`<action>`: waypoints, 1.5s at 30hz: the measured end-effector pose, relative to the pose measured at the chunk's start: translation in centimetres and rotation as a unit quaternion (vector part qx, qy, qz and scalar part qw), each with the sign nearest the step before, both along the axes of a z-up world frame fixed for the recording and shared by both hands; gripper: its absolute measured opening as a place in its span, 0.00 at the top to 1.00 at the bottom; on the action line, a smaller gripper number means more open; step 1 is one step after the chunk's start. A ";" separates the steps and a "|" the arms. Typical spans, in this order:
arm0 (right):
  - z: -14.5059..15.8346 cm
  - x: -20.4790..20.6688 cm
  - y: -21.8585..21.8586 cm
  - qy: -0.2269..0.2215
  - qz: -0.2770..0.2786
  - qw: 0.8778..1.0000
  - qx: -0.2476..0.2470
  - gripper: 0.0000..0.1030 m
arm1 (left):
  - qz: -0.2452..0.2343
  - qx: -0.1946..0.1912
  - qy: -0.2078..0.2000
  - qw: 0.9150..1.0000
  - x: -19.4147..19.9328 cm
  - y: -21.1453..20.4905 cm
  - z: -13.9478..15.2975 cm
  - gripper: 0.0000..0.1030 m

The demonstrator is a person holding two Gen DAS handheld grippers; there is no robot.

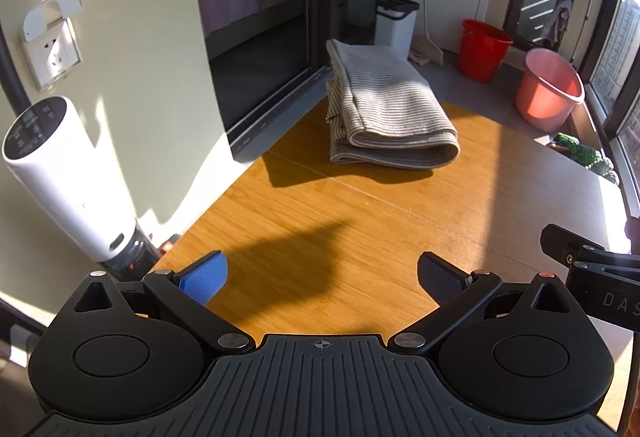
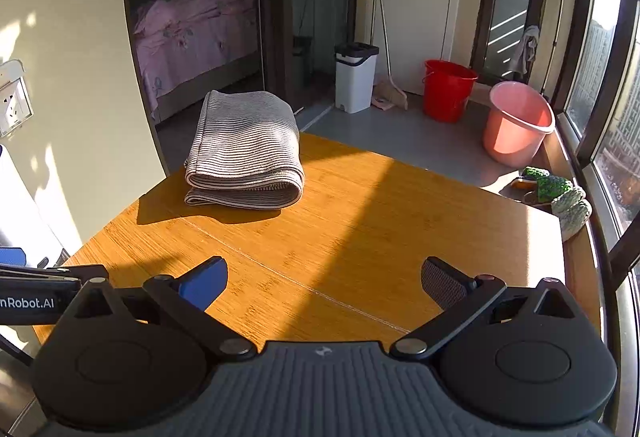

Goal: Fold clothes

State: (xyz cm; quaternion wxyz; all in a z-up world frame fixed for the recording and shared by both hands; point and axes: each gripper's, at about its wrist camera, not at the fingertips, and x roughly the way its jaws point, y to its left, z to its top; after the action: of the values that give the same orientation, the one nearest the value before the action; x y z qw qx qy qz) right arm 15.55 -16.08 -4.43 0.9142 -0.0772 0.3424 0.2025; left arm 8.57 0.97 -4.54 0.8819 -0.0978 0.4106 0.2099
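Taking the wooden table (image 1: 304,221) as the landmark and reading from left to right: off its left edge stands a white cylindrical appliance (image 1: 64,177), and above that a wall socket (image 1: 52,53) with a raised cover sits on the cream wall. Beyond the table's far left corner a dark sliding doorway opens onto a bed with a pink quilt (image 2: 196,25).

On the table's far left part lies the folded striped garment (image 1: 384,105), grey-beige with thin dark stripes, doubled over into a thick bundle with its rounded fold facing the cameras; its far end reaches the table's back edge. It is well apart from both grippers.

Above the table's near edge the left gripper (image 1: 320,277) hovers with its fingers spread wide, one blue pad and one dark pad, nothing between them. Just to its right the right gripper (image 2: 324,281) hangs the same way, spread wide and empty, over a broad band of sunlight on the wood.

Behind the table on the grey floor stand a white bin (image 2: 356,77), a red bucket (image 2: 448,89) and, further right, a pink bucket (image 2: 516,121). Off the table's right edge, by the window, lie green knitted slippers (image 2: 552,189).
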 end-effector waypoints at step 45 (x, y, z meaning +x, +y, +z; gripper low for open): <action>-1.1 0.9 -0.6 0.014 0.011 1.000 0.011 0.00 | 0.014 0.017 -0.001 1.000 0.5 -1.1 -0.6 0.00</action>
State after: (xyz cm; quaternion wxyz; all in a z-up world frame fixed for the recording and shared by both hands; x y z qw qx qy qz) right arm 16.44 -16.69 -5.58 0.9079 -0.0683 0.3516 0.2178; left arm 9.08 -0.10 -5.10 0.8807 -0.0889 0.4052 0.2288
